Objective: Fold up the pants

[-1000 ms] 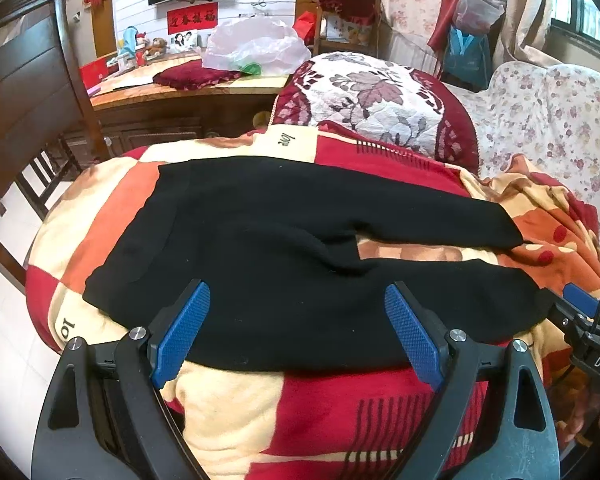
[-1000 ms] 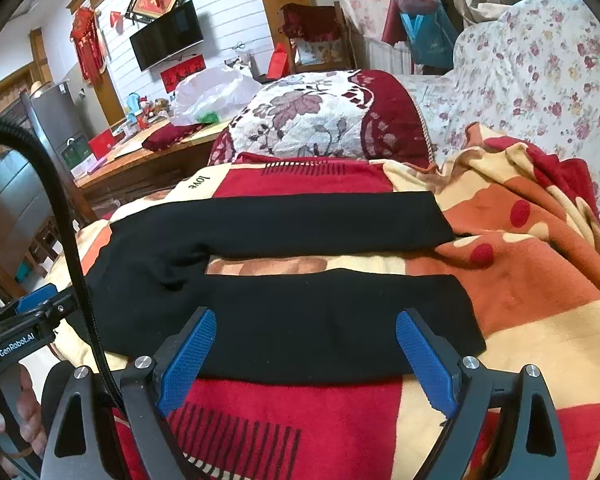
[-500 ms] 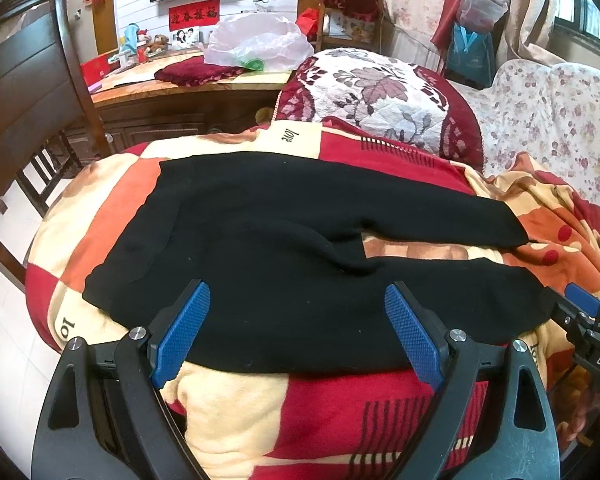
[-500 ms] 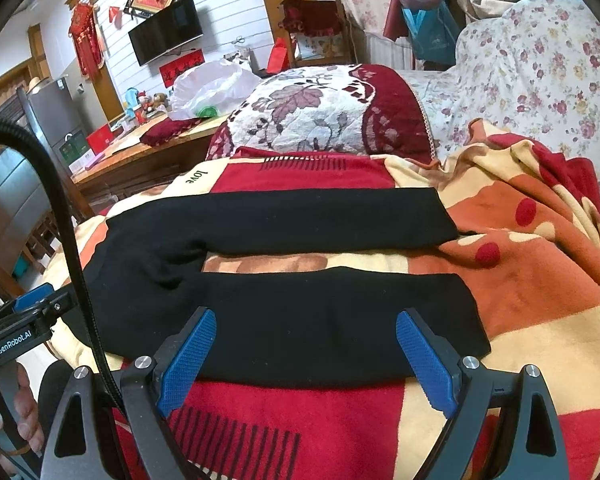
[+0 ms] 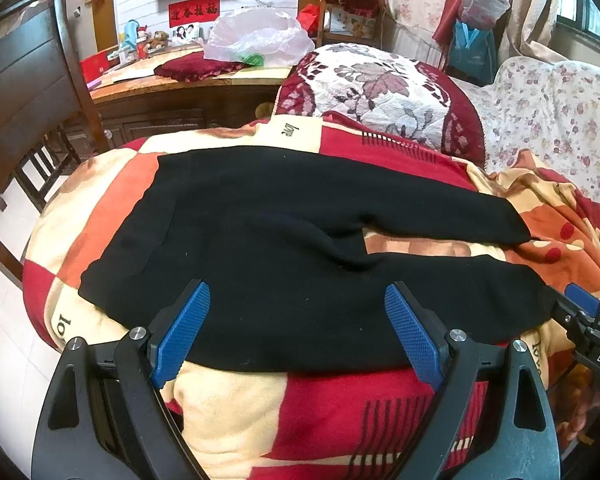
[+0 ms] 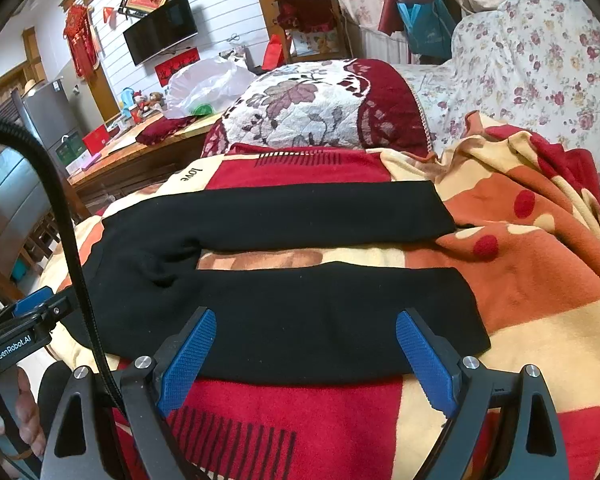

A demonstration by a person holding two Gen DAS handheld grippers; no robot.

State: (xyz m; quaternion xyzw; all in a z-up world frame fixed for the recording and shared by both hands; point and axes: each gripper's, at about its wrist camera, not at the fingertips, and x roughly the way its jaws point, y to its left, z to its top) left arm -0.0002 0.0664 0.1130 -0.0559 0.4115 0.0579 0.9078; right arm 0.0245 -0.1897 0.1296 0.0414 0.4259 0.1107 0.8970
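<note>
1. Black pants (image 5: 283,256) lie flat on the blanket (image 5: 340,412), legs apart.
2. Left hand-held gripper (image 5: 295,332) and right hand-held gripper (image 6: 306,360): jaws wide apart, empty, at the near edge.
3. Risk: pinching blanket along with the near leg; the fold would drag it up.
4. Risk: uneven lift skews the legs.
</note>
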